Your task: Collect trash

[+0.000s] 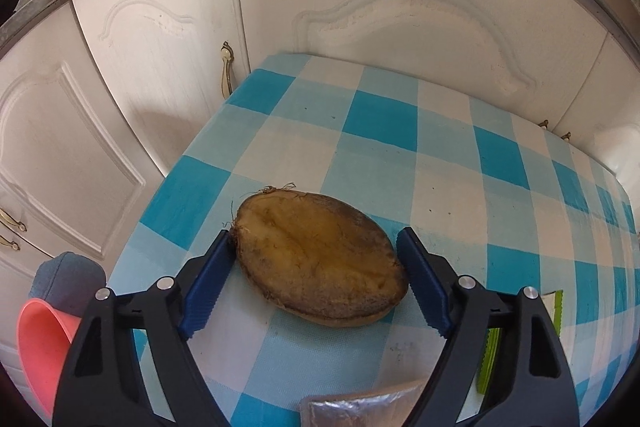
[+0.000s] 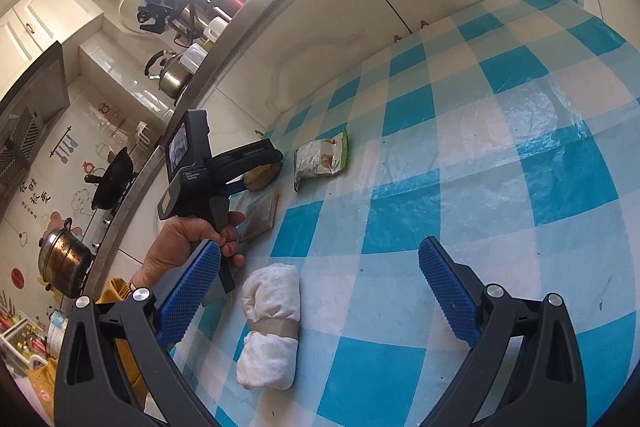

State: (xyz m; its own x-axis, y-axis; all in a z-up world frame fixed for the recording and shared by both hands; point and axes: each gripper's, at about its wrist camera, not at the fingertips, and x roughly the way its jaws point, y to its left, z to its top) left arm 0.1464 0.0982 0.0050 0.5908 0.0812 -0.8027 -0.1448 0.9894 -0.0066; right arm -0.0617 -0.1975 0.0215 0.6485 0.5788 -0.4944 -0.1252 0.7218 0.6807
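Mango pit half: lay flat on the checked tablecloth, near the table's corner by the cupboards. Left gripper: jaws wide, straddling the pit, left pad touching its end. Foil packet and green wrapper lay just beside. Rolled white towel lay nearer the right gripper, which hung wide, holding nothing.

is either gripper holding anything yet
No. The left gripper is open, its fingers straddling the brown husk without clamping. The right gripper is open over the tablecloth.
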